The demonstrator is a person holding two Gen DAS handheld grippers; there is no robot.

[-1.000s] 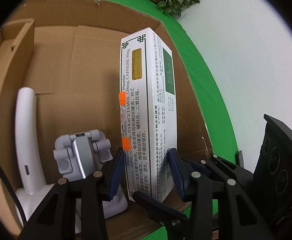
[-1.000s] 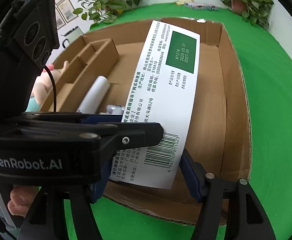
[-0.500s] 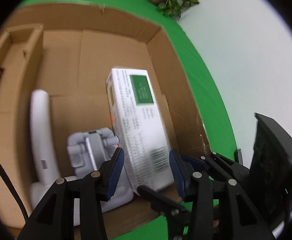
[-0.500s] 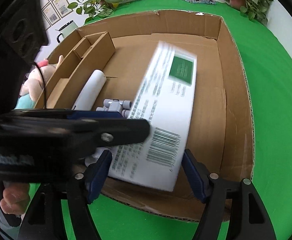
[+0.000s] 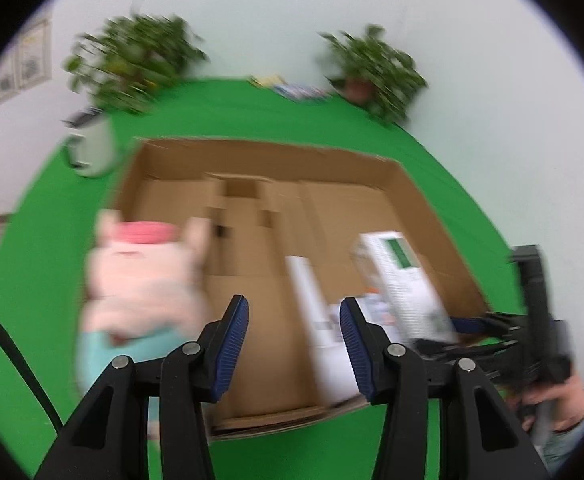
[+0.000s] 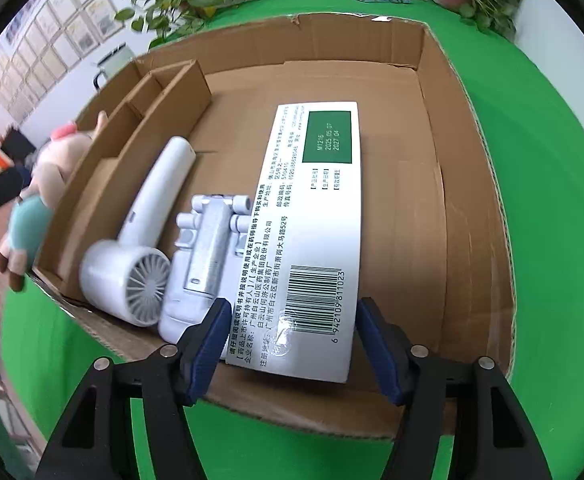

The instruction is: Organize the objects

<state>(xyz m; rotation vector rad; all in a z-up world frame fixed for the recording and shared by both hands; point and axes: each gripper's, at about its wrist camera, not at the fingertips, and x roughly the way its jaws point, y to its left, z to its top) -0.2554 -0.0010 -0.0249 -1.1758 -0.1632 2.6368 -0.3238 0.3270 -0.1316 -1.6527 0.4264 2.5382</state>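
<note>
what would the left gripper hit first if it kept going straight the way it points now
Probably the bare cardboard floor of the box, just left of the white hair dryer. The left gripper is open and holds nothing, with the pink plush toy off to its left. The frame is blurred, so depth is uncertain.

Matt brown corrugated cardboard for the box (image 6: 444,92), glossy printed card on the medicine carton (image 6: 312,216) (sheen near the barcode), smooth white plastic hair dryer (image 6: 147,216), fuzzy pink plush toy (image 5: 143,276), green cloth (image 6: 552,160) beneath.
</note>
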